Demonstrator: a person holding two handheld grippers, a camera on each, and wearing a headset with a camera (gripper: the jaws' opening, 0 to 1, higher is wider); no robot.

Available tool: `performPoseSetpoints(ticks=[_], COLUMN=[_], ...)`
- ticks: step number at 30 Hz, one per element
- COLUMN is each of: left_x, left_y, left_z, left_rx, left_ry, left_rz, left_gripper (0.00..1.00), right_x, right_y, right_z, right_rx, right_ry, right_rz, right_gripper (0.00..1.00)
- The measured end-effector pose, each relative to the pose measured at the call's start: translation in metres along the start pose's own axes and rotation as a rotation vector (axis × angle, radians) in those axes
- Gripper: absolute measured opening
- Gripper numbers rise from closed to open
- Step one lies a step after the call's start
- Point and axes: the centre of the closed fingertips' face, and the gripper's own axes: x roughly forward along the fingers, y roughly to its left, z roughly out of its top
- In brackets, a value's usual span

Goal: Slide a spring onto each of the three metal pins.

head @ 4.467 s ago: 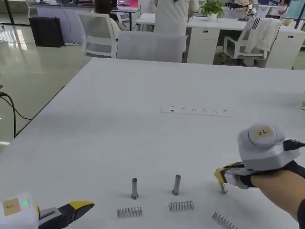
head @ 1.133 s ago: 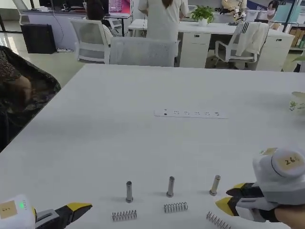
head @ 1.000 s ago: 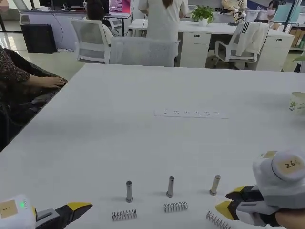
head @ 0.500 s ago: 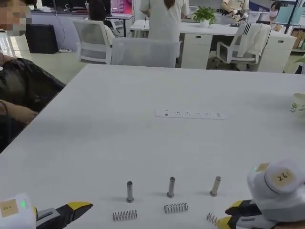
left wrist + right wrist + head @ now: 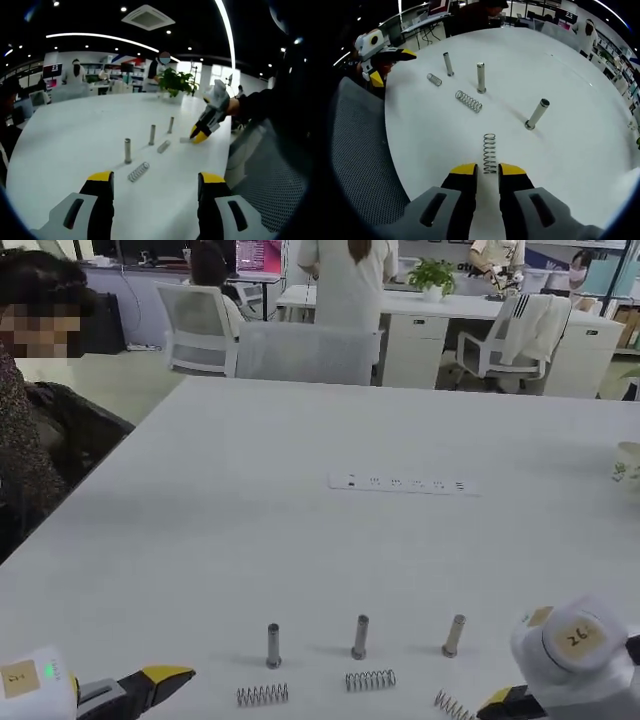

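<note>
Three metal pins stand upright in a row on the white table: left pin [image 5: 273, 645], middle pin [image 5: 360, 637], right pin [image 5: 455, 635]. A spring lies in front of each: left spring [image 5: 262, 695], middle spring [image 5: 370, 680], right spring [image 5: 452, 705]. My right gripper [image 5: 488, 171] is down at the right spring [image 5: 489, 152], jaws slightly apart with the spring's near end between the tips. The right pin [image 5: 537, 114] stands just beyond. My left gripper [image 5: 156, 179] hovers wide open and holds nothing, short of the left spring [image 5: 138, 171] and left pin [image 5: 128, 150].
A white power strip [image 5: 403, 484] lies mid-table beyond the pins. A person [image 5: 30, 390] sits at the table's left edge. Chairs [image 5: 305, 352] and desks stand behind the far edge. A cup [image 5: 628, 462] sits at the far right.
My right gripper has come down and back from beside the right pin to the right spring near the table's front edge. The left gripper has stayed put.
</note>
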Motion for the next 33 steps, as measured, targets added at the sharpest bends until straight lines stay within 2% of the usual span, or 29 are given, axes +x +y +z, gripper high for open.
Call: performPoseSetpoints(ticks=[17, 21, 24, 28, 33], left_x=[0.002, 0.003, 0.004, 0.007, 0.013], left_y=[-0.001, -0.001, -0.001, -0.002, -0.005], left_z=[0.001, 0.002, 0.002, 0.003, 0.008], left_rx=[0.003, 0.011, 0.014, 0.027, 0.044], left_ry=[-0.004, 0.0, 0.001, 0.006, 0.006], left_rz=[-0.004, -0.009, -0.012, -0.026, -0.046], left_gripper=[0.63, 0.63, 0.62, 0.61, 0.59], right_x=[0.003, 0.002, 0.001, -0.004, -0.009], right_y=[-0.002, -0.004, -0.004, 0.0, 0.011], right_z=[-0.001, -0.001, 0.002, 0.01, 0.022], right_rx=[-0.018, -0.044, -0.023, -0.032, -0.059], right_ry=[0.011, 0.017, 0.004, -0.016, -0.038], right_rz=[-0.003, -0.018, -0.015, -0.011, 0.02], right_gripper=[0.08, 0.07, 0.07, 0.07, 0.07])
